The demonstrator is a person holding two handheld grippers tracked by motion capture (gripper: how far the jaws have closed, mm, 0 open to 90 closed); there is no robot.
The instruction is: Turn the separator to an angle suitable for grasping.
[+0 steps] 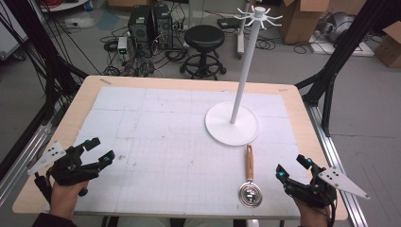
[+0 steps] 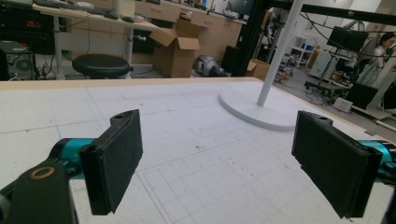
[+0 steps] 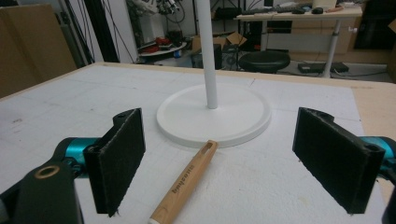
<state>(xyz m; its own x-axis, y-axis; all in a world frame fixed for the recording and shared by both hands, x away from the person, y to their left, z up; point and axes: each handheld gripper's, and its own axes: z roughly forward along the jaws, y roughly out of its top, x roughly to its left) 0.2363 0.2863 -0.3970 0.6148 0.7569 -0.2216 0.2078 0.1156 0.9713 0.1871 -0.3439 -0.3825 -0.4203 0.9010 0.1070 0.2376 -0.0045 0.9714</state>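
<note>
A tall white hook stand with a round base rises mid-tabletop. Just near its base lies a wooden-handled metal scoop. Left hand-held gripper and right hand-held gripper flank it, jaws apart, empty.

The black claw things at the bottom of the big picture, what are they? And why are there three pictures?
They are grabbing tools. A person holds one in each hand: the left tool and the right tool. Both are open and hold nothing. The big picture comes from a camera up high, looking down at the table. The other two come from small cameras riding on each tool, so you see its two black jaws close up. On the table stands a tall white stand with hooks on top. Near it lies a metal scoop with a wooden handle, right in front of the right tool.
</note>
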